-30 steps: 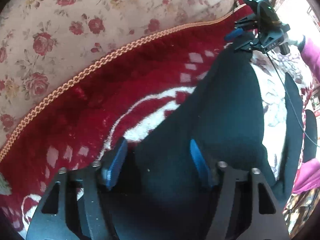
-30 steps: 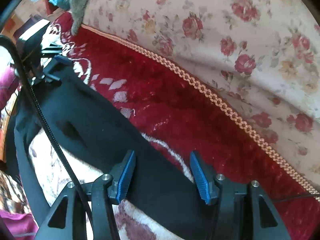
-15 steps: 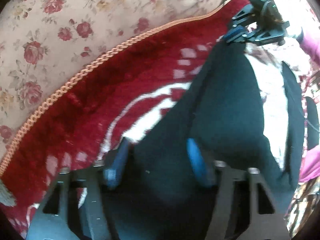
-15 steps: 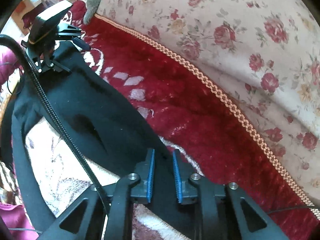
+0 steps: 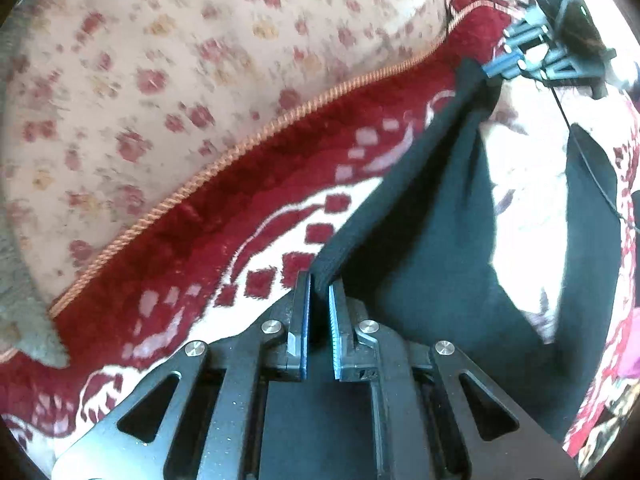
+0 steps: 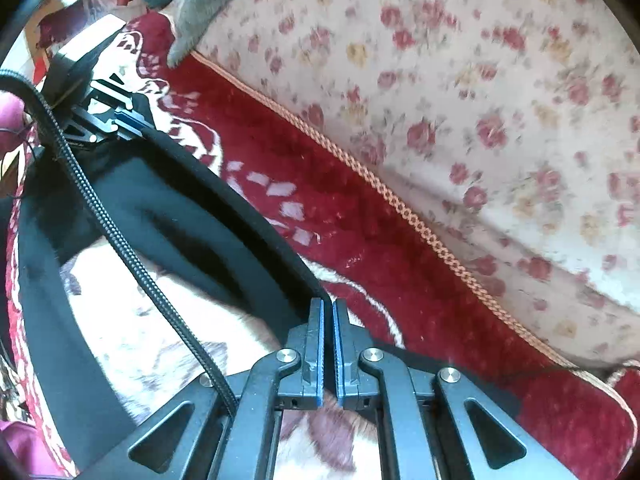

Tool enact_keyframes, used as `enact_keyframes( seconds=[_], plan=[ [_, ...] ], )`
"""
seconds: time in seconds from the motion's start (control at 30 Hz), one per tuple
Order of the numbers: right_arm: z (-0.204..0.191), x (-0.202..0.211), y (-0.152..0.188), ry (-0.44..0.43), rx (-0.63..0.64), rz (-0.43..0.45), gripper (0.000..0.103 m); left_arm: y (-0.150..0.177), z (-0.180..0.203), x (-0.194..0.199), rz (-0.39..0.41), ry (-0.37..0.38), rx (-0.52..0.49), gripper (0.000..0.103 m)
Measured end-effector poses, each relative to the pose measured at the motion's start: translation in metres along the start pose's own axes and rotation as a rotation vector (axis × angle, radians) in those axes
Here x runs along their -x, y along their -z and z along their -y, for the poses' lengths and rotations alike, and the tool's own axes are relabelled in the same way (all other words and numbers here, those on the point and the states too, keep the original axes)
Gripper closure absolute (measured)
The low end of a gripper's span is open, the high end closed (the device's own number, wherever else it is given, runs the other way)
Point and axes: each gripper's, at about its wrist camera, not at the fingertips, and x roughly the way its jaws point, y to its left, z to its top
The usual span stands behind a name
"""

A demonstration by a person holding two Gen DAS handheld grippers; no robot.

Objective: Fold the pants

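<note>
Pants [image 5: 432,240]: black, lying on a red and cream patterned rug [image 5: 224,216]; one edge is lifted off the rug and stretched in a taut line between the two tools, while the rest sags down onto the cream part of the rug.
Left tool [image 5: 319,284]: jaws have just been closing and now pinch a corner of the pants' lifted edge; blue pads [image 5: 306,320] stand close together with dark cloth between them.
Right tool [image 6: 327,304]: jaws have just been closing and are clenched on the other end of the same edge; cloth runs up and left from its tips.
Cross view: each tool shows in the other's camera at the far end of the stretched edge, gripping it there.
Cable [image 6: 132,260]: black braided, crosses over the pants in the right view.
Backdrop: floral fabric [image 6: 460,92] with orange cord trim [image 6: 404,208] borders the rug; a grey cloth [image 6: 200,8] lies on it.
Focus: both views slightly blurred.
</note>
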Motion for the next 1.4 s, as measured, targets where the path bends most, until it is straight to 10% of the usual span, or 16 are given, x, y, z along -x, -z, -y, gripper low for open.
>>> enact_keyframes(
  seconds=[0.63, 1.1, 1.2, 1.27, 1.4],
  plan=[
    [-0.109, 0.134, 0.098, -0.02, -0.094, 0.173, 0.099, 0.091, 0.106, 0.124, 0.205, -0.053, 0.088, 0.096],
    [-0.156, 0.08, 0.176, -0.108, -0.324, 0.201, 0.099, 0.16, 0.126, 0.105, 0.207, 0.032, 0.411, 0.096],
    [-0.155, 0.081, 0.18, -0.098, -0.34, 0.23, 0.098, 0.17, 0.121, 0.119, 0.25, 0.072, 0.513, 0.084],
    [-0.153, 0.083, 0.182, -0.088, -0.371, 0.235, 0.091, 0.179, 0.117, 0.129, 0.278, 0.079, 0.574, 0.06],
    [-0.148, 0.092, 0.189, -0.115, -0.436, 0.269, 0.083, 0.201, 0.105, 0.153, 0.34, 0.085, 0.692, 0.05]
  ],
)
